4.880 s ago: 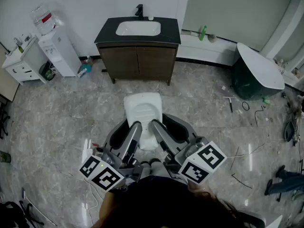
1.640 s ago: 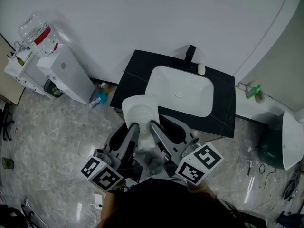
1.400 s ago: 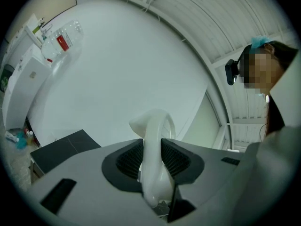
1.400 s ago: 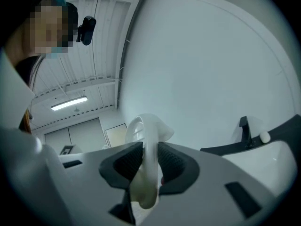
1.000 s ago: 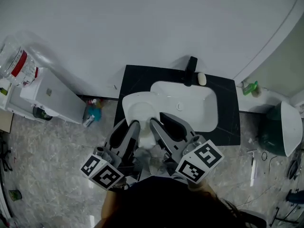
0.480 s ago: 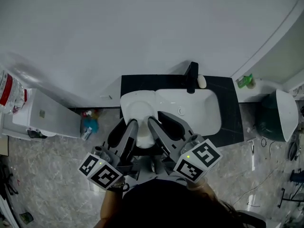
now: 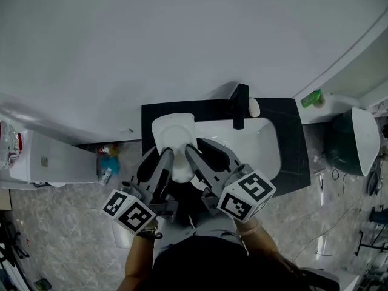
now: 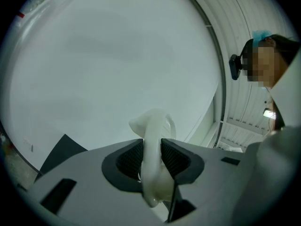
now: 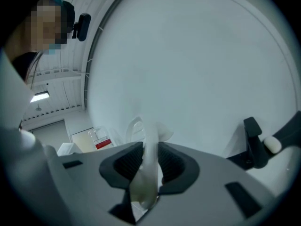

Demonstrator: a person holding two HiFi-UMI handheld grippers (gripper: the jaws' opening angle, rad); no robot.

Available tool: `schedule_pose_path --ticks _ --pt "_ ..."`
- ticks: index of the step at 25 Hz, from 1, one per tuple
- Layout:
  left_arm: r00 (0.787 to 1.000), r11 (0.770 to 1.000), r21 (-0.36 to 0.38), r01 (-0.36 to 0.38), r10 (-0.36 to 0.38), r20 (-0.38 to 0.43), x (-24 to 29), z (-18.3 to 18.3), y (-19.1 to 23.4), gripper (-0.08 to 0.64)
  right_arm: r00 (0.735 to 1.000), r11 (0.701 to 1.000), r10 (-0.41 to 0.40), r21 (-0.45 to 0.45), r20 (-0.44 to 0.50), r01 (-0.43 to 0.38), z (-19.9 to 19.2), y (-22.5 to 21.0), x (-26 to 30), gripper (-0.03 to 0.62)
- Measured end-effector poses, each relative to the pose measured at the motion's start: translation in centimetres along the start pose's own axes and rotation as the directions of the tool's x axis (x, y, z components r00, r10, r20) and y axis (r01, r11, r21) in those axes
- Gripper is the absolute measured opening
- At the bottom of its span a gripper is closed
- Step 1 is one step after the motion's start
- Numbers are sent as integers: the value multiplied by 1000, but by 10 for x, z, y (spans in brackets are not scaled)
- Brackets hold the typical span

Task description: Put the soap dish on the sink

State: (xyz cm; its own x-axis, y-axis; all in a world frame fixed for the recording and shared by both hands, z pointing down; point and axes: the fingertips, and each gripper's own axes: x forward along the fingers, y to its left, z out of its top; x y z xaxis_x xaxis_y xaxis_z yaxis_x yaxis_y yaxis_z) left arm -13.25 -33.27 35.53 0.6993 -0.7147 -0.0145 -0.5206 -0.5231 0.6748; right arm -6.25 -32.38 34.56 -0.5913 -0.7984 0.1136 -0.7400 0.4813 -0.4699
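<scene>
The white soap dish (image 7: 173, 136) hangs over the left part of the black counter (image 7: 291, 144), beside the white basin (image 7: 267, 144). Both grippers hold it by its near edge. My left gripper (image 7: 165, 162) is shut on its left side, and the dish rim (image 8: 151, 145) stands edge-on between that gripper's dark pads. My right gripper (image 7: 189, 161) is shut on the right side, with the rim (image 9: 149, 154) pinched between its pads. Whether the dish touches the counter I cannot tell.
A black faucet (image 7: 240, 105) stands at the back of the basin, also seen as the faucet (image 9: 253, 140), with a white soap bar (image 7: 254, 107) beside it. A white wall rises right behind the counter. A white cabinet (image 7: 48, 159) stands left; a dark tub (image 7: 350, 141) right.
Both grippers carried the soap dish forward and slightly down, from the counter's front edge to over its left part. The sink and wall now lie closer.
</scene>
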Motion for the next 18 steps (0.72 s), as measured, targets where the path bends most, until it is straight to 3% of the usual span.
schedule_pose_path --ticks 10,18 --pt "990 995 -25 -98 95 -105 72 -44 106 126 996 993 -20 110 -90 30 -57 -106 73 112" --pt "960 982 -48 -183 168 -224 114 -85 188 126 985 979 -49 188 -163 80 -111 -177 121 111"
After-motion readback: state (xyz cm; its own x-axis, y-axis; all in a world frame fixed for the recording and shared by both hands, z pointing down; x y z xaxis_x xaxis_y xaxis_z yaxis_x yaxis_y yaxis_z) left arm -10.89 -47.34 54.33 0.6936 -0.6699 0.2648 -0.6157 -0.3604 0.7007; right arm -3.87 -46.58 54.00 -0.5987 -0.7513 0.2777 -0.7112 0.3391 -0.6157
